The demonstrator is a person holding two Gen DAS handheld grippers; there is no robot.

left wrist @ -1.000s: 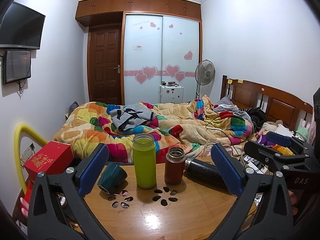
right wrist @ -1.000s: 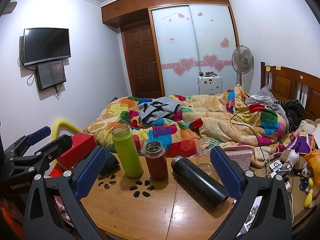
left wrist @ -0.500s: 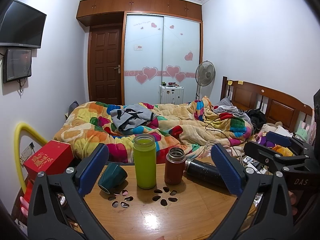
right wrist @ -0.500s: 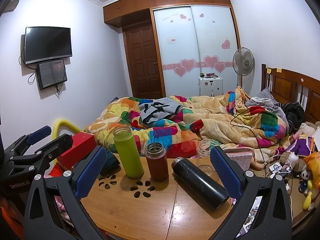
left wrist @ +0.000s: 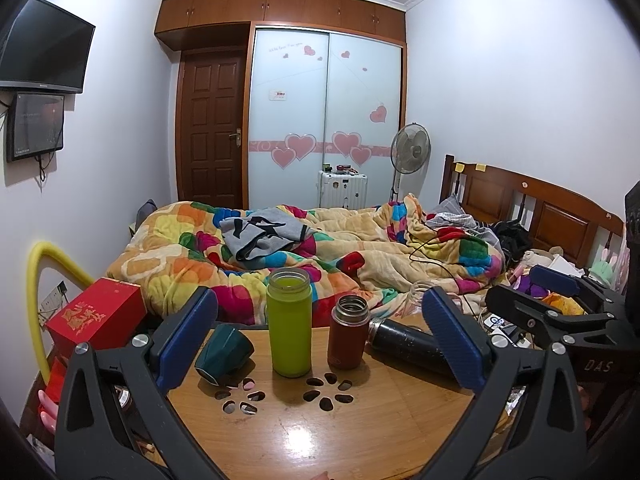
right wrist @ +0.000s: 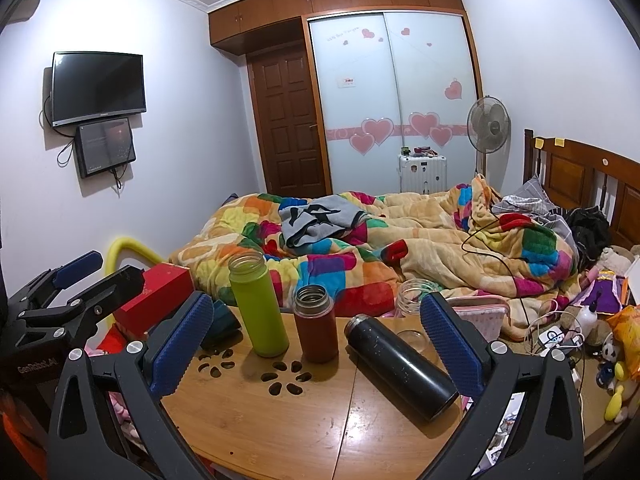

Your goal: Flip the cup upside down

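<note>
- The left gripper [left wrist: 320, 334], black-framed with blue ribbed pads, hangs spread wide and grasps nothing; the table's things show between its jaws.
- The right gripper [right wrist: 316, 336], of the same build, is likewise spread wide and empty.
- The dark teal faceted cup [left wrist: 223, 354] lies tipped on its side on the round wooden table [left wrist: 304, 436], near the table's 10 o'clock edge, just beside the left gripper's left pad [left wrist: 187, 338]; whether they touch cannot be told.
- In the right wrist view the cup [right wrist: 224, 322] is mostly hidden behind that gripper's left pad [right wrist: 180, 346].
- A tall lime-green open flask [left wrist: 289, 322] stands upright at 3 o'clock of the cup, apart from it.
- A shorter rust-red open flask [left wrist: 347, 332] stands upright at 3 o'clock of the green one, near but apart.
- A black cylindrical flask [right wrist: 400, 366] lies on its side at 3 o'clock of the red one, its mouth toward it.
- A clear glass jar [right wrist: 412, 314] stands at the table's far right edge, at 12 o'clock of the black flask.
- A red gift box [left wrist: 96, 314] sits off the table at 10 o'clock of the cup.
- A bed with a bright patchwork quilt [right wrist: 400, 252] fills the room at 12 o'clock of the table.
</note>
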